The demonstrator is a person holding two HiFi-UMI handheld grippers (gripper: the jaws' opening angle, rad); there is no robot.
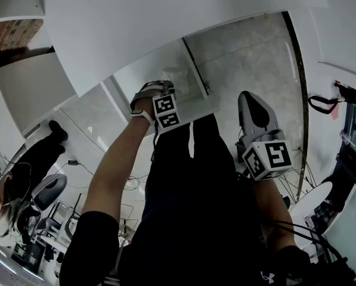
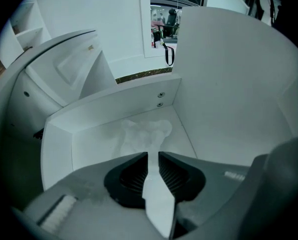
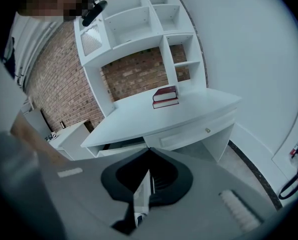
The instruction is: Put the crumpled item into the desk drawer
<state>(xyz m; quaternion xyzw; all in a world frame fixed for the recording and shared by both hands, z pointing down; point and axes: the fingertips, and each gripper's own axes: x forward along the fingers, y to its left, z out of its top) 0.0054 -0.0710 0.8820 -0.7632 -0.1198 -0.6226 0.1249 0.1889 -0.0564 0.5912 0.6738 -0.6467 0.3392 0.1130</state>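
Observation:
The crumpled white item (image 2: 144,130) lies on the floor of the open white desk drawer (image 2: 118,102), toward its back wall. My left gripper (image 2: 152,155) hangs inside the drawer just in front of the item, open by a narrow gap, with its pads off the item. In the head view the left gripper (image 1: 156,94) reaches down into the drawer (image 1: 135,77). My right gripper (image 1: 253,100) is held back near the person's body, away from the desk. In the right gripper view its jaws (image 3: 149,152) stand shut with nothing between them.
The white desk (image 3: 153,115) with a shelf unit stands against a brick wall. Two red books (image 3: 165,96) lie on its top. A second drawer with a small knob (image 3: 207,130) is closed. Grey tiled floor (image 1: 249,58) lies beside the desk.

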